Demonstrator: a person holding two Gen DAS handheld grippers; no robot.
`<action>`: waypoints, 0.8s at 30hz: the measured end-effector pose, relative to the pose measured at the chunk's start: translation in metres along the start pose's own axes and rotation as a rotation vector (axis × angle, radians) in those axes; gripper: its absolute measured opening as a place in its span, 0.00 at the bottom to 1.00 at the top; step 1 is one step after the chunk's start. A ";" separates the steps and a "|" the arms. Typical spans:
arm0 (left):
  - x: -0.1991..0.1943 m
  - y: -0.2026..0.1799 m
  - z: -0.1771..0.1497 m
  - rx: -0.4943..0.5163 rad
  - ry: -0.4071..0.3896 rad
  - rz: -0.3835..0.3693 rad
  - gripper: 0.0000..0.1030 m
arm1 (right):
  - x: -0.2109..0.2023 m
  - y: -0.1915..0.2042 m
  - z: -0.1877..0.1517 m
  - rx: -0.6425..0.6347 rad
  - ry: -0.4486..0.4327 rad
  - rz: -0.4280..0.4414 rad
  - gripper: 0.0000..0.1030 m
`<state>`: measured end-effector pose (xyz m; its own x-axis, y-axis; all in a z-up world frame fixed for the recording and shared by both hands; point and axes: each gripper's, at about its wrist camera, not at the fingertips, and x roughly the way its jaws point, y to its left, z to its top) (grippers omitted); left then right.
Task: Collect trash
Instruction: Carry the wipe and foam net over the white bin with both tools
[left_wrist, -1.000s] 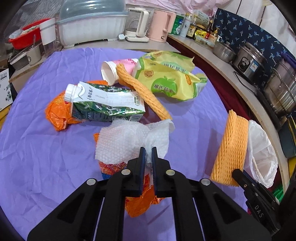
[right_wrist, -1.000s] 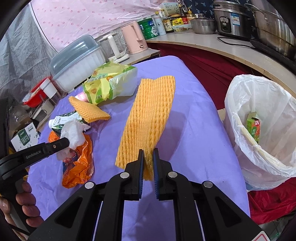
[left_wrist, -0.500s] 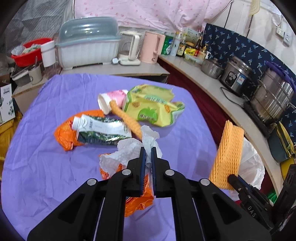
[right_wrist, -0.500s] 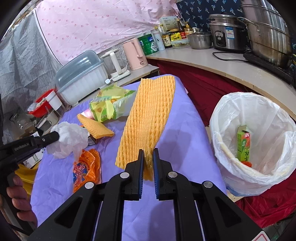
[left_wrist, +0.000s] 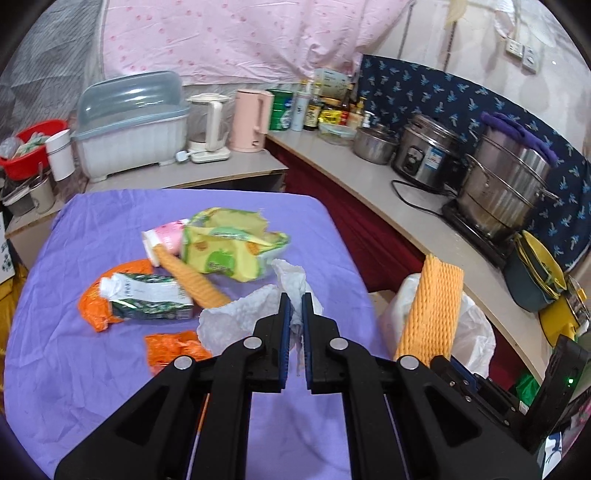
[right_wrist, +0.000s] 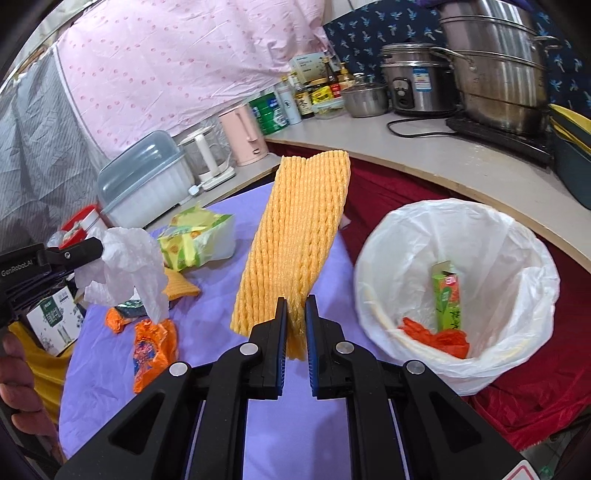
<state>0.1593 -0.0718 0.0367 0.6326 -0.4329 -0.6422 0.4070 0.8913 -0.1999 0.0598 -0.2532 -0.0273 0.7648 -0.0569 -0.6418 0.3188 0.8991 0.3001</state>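
Note:
My left gripper (left_wrist: 294, 301) is shut on a crumpled white tissue (left_wrist: 236, 319), which hangs above the purple table (left_wrist: 92, 369); the same tissue (right_wrist: 129, 258) shows at the left of the right wrist view. My right gripper (right_wrist: 295, 308) is shut on the lower end of an orange foam net (right_wrist: 295, 236), held upright just left of the bin. The white-lined trash bin (right_wrist: 528, 280) holds a green juice carton (right_wrist: 447, 299) and an orange wrapper (right_wrist: 436, 336). On the table lie a yellow-green snack bag (left_wrist: 229, 247), a pink cup (left_wrist: 162, 240), a milk carton (left_wrist: 147, 295), another foam net (left_wrist: 192, 280) and orange wrappers (left_wrist: 173, 347).
A counter (left_wrist: 388, 199) curves round the right with pots, a rice cooker (left_wrist: 424, 151) and bottles. Behind the table stand a dish box (left_wrist: 129, 125), a kettle (left_wrist: 251, 118) and a red basin (left_wrist: 26, 147). A hand (right_wrist: 22, 387) grips the left tool.
Both grippers rose and swung right. The tissue came up off the table with the left gripper, and the foam net moved with the right gripper nearer the bin.

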 end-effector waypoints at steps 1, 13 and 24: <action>0.003 -0.011 0.000 0.013 0.005 -0.012 0.06 | -0.002 -0.007 0.001 0.008 -0.003 -0.010 0.09; 0.049 -0.112 -0.005 0.087 0.088 -0.172 0.06 | -0.017 -0.099 -0.002 0.117 0.002 -0.140 0.09; 0.095 -0.176 -0.015 0.133 0.165 -0.254 0.06 | -0.001 -0.142 -0.010 0.165 0.048 -0.190 0.09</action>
<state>0.1380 -0.2673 0.0002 0.3890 -0.6018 -0.6975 0.6275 0.7274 -0.2777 0.0085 -0.3760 -0.0762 0.6565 -0.1936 -0.7291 0.5438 0.7913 0.2795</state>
